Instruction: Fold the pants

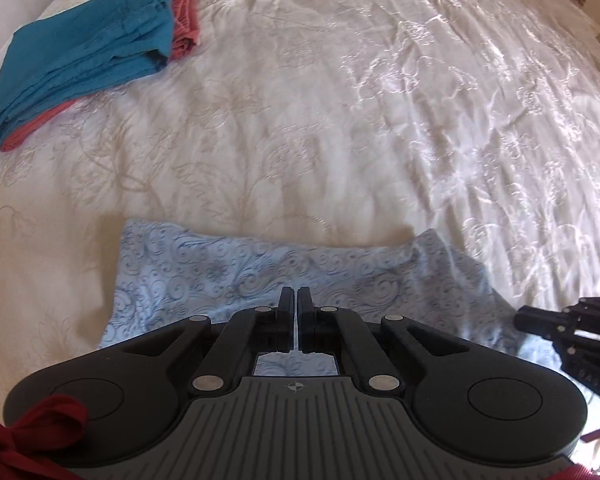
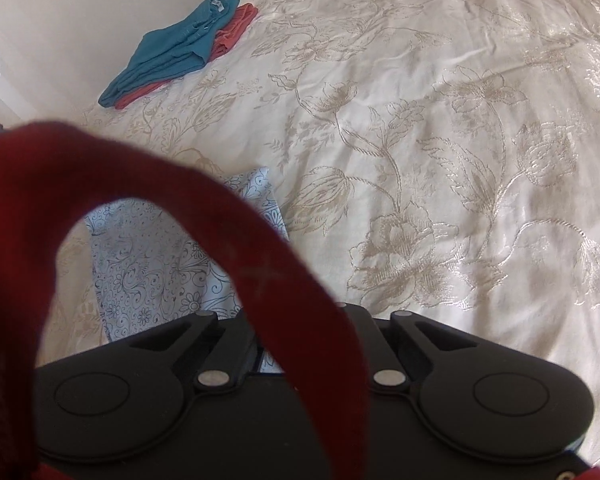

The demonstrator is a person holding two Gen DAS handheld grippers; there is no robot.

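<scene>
Pale-blue patterned pants (image 1: 236, 276) folded, long axis across left-wrist view, on cream floral bedspread (image 1: 340, 120). Left gripper (image 1: 296, 300) jaws pressed together, empty, above pants. Right gripper (image 1: 560, 324) fingertips hidden by red strap (image 2: 260, 240); jaws closed. Teal pants (image 1: 88, 52) over red garment (image 1: 184, 20), far corner by wall.

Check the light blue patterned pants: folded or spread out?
Folded. The light blue pants lie on the bedspread as a compact rectangle with a straight far edge, no legs trailing out. Number of folds: cannot tell.

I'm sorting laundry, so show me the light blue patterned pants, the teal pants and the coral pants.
light blue patterned pants (image 1: 220, 276): left wrist view, flat middle.
teal pants (image 1: 96, 44): left wrist view, top layer.
coral pants (image 1: 185, 16): left wrist view, exposed edge.
</scene>
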